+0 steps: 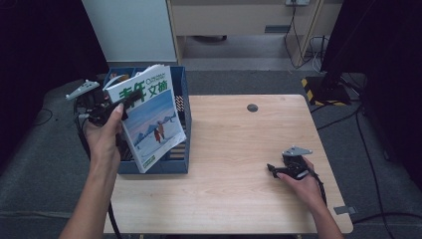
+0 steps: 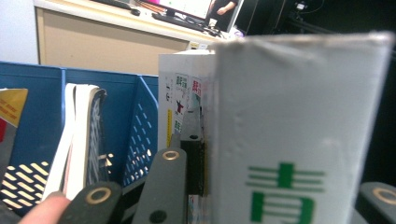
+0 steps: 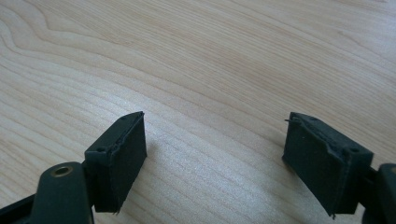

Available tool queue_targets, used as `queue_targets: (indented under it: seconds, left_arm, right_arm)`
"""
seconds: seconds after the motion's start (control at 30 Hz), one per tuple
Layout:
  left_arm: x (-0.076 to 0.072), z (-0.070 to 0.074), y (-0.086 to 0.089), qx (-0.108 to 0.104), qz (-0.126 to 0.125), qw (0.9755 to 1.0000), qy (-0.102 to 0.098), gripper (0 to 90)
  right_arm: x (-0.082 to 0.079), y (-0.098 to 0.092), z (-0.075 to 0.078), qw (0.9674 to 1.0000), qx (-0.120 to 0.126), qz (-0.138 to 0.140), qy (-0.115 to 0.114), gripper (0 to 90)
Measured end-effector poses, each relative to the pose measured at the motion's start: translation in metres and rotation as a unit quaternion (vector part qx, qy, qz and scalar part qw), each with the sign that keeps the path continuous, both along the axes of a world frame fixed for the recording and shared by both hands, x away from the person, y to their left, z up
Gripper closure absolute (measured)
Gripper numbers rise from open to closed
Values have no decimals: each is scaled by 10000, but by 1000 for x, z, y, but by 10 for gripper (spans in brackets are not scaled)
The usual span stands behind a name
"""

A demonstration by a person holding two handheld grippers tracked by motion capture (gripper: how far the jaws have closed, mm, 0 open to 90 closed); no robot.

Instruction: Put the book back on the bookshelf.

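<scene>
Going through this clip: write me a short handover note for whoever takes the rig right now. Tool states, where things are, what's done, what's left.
Left tool: shut on the magazine, gripping it near its top edge and holding it tilted above the blue file box.
Right tool: open, nothing held, resting low over the bare wooden table.
Things: the file box sits at the table's left edge; other books stand in its compartments.
Done: magazine is gripped and up at the box.
Left: judging by the pose, probably slot it into a compartment and release; whether it is going in or coming out cannot be told.
</scene>
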State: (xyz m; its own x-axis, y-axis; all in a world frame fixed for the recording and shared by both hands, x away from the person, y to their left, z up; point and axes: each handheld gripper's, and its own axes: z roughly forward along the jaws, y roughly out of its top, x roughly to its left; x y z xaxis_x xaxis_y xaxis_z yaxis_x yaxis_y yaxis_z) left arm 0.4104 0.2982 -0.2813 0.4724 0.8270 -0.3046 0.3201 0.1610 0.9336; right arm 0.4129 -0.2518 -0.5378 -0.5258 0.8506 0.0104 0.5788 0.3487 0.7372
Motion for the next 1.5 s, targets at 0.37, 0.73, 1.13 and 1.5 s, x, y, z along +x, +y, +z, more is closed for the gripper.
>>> queue_targets:
  seconds: [0.37,0.73,1.13,1.5]
  left_arm:
    - [0,3,-6,11,-68,10000,-36,733]
    - [2,9,-19,74,-289,9995,-68,733]
    - [13,6,-23,155,-288,9995,-11,733]
    - [25,5,-18,213,-246,9995,35,733]
  right_arm:
    - [0,0,0,10000,4,-6,-2,212]
    - [0,0,0,10000,5,-7,-1,212]
    - [0,0,0,10000,6,-7,3,212]
    - [0,0,0,10000,4,-6,-1,212]
